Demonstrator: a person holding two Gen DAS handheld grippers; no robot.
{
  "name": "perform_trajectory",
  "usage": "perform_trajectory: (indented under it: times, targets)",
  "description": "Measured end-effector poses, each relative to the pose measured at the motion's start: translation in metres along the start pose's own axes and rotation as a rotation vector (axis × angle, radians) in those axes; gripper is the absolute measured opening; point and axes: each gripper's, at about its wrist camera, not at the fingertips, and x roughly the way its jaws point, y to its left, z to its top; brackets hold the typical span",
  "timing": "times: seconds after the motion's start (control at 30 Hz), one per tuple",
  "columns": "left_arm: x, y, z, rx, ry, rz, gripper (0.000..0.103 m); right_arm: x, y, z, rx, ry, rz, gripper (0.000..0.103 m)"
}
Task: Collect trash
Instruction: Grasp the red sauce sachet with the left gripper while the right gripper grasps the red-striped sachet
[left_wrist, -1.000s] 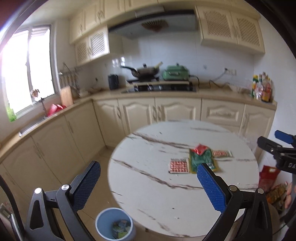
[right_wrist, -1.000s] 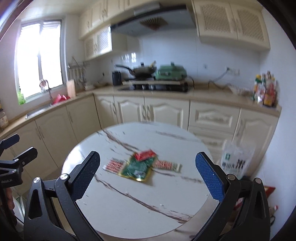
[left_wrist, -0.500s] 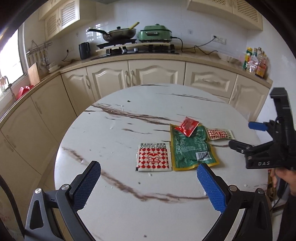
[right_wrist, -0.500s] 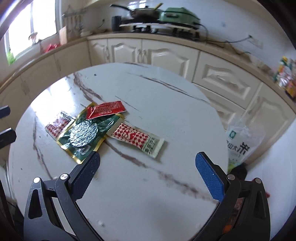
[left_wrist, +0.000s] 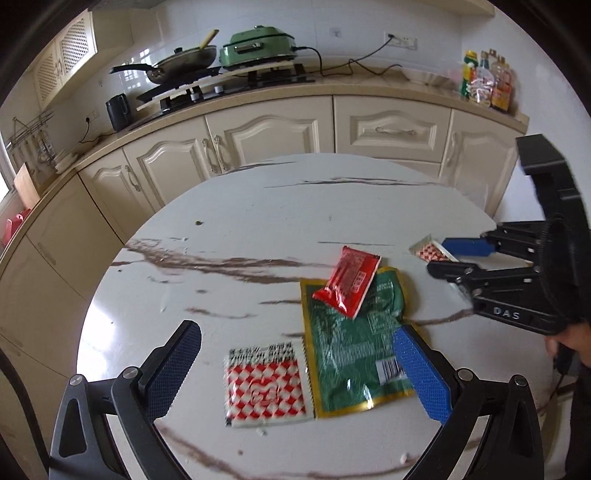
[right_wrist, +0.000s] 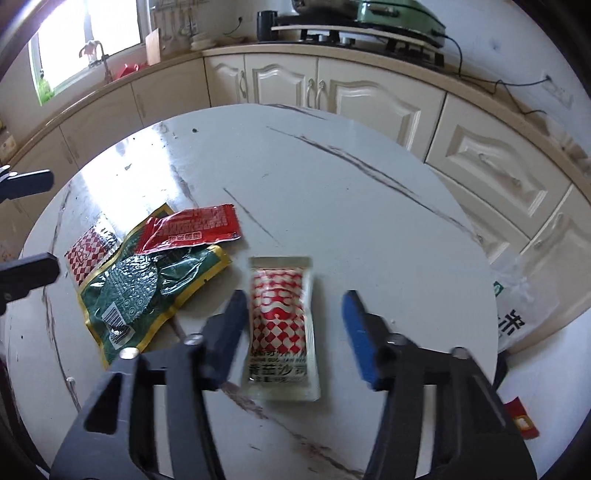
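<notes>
Several wrappers lie on the round marble table (left_wrist: 240, 229). My left gripper (left_wrist: 295, 369) is open, low over a red-and-white checkered packet (left_wrist: 266, 386) and a green foil bag (left_wrist: 351, 343); a red sachet (left_wrist: 349, 282) lies on the bag's far end. My right gripper (right_wrist: 295, 332) is open with its jaws on either side of a long checkered sauce packet (right_wrist: 282, 325), not touching it. The right gripper also shows in the left wrist view (left_wrist: 439, 254), over that packet (left_wrist: 428, 253). The green bag (right_wrist: 147, 291), red sachet (right_wrist: 192, 229) and checkered packet (right_wrist: 88, 254) lie to its left.
Cream kitchen cabinets (left_wrist: 273, 129) and a counter with a wok (left_wrist: 177, 62) and green cooker (left_wrist: 258, 46) run behind the table. A white plastic bag (right_wrist: 517, 306) sits on the floor past the table's right edge. Bottles (left_wrist: 484, 79) stand at the counter's right end.
Both grippers have dropped down and forward toward the wrappers. The right gripper's jaws have narrowed around the long checkered packet. The bin has left the left wrist view.
</notes>
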Motion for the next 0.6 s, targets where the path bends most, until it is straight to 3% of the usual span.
perform_trajectory:
  times: [0.1,0.2,0.37,0.5,0.6]
  targets:
    - [0.027,-0.011,0.017,0.025,0.017,0.009,0.101,-0.001,-0.005,0.002,0.026,-0.003,0.018,0.017]
    - [0.054,-0.023,0.033,0.049,0.023,-0.003,0.097,-0.002,-0.01,0.001,0.064,-0.023,0.026,0.015]
    - [0.101,-0.031,0.05,0.046,0.101,-0.074,0.071,-0.002,-0.019,0.0,0.107,-0.031,0.053,0.014]
    - [0.121,-0.03,0.059,0.02,0.099,-0.106,0.061,-0.002,-0.023,0.0,0.131,-0.033,0.079,0.014]
    - [0.132,-0.031,0.064,0.023,0.087,-0.102,0.039,-0.002,-0.024,0.0,0.135,-0.034,0.085,0.014]
